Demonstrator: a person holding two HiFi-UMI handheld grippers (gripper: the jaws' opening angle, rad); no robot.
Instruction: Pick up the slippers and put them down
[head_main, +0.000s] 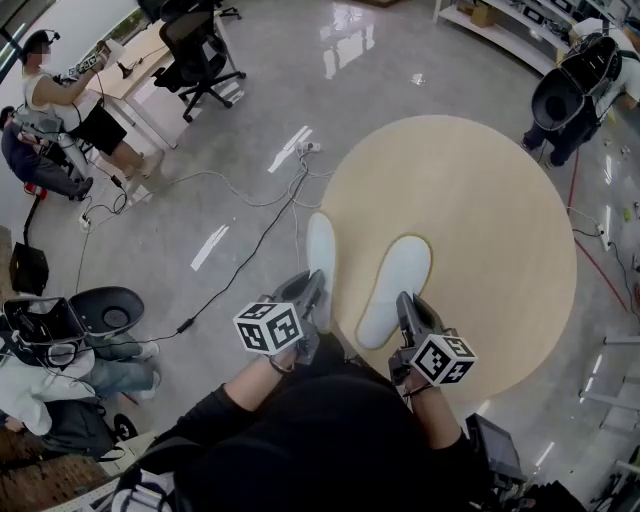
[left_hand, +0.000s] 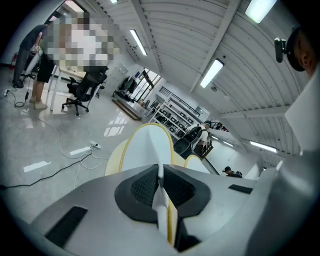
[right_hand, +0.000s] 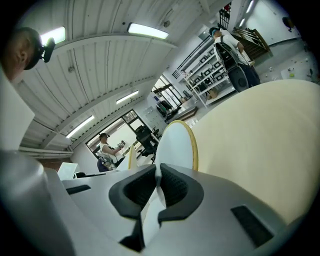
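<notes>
1. White slipper material is being pinched in both grippers, which are being held side by side just ahead of the person's black sleeves (head_main: 250, 410) in the head view.
2. The heel end of the left slipper (head_main: 321, 250) is being clamped by the left gripper (head_main: 315, 288), its jaws being pressed nearly together on the thin white edge; in the left gripper view that edge is being squeezed between the black pads (left_hand: 142, 187), and the yellow-rimmed sole (left_hand: 147, 150) is being shown running away from the camera.
3. The right slipper (head_main: 397, 285) is being gripped in the same way by the right gripper (head_main: 407, 303), with the jaws drawn narrow on its heel edge, as is being shown in the right gripper view (right_hand: 159, 192).
4. The right slipper is being held over the round wooden bench (head_main: 480, 200), toe pointing away from the person; whether it is being rested on the wood cannot be told.
5. The left slipper is being held at the bench's left edge, partly over the grey floor (head_main: 250, 120).
6. Beyond, cables (head_main: 240, 195) and a power strip (head_main: 307, 147) are being shown lying on the floor.
7. Farthest off, a black office chair (head_main: 200, 50) is being shown beside a desk, with a seated person (head_main: 60, 100) at the far left.
</notes>
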